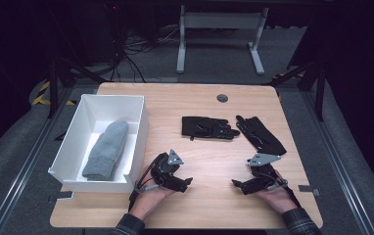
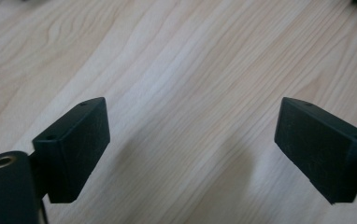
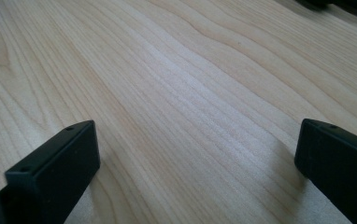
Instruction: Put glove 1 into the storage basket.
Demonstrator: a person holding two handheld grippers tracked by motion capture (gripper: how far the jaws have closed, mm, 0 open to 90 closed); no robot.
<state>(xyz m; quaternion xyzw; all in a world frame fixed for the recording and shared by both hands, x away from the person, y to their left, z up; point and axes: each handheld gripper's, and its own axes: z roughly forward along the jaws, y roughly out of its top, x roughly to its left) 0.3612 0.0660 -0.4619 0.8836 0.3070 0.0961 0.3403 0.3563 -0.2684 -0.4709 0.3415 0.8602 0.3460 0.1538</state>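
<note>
black gloves (image 1: 209,128) and (image 1: 260,134) lie side by side mid-table; grey mitten (image 1: 106,149) lies in the white box (image 1: 141,128). left gripper (image 1: 188,181) and right gripper (image 1: 236,183) rest wide open, empty, on the table (image 1: 209,205).

Both hand-held grippers (image 1: 189,182) (image 1: 235,184) — jaws apart.

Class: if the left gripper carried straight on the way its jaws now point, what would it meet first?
Probably bare wooden table: the open left gripper has only wood grain ahead. Depth beyond is unclear.
</note>
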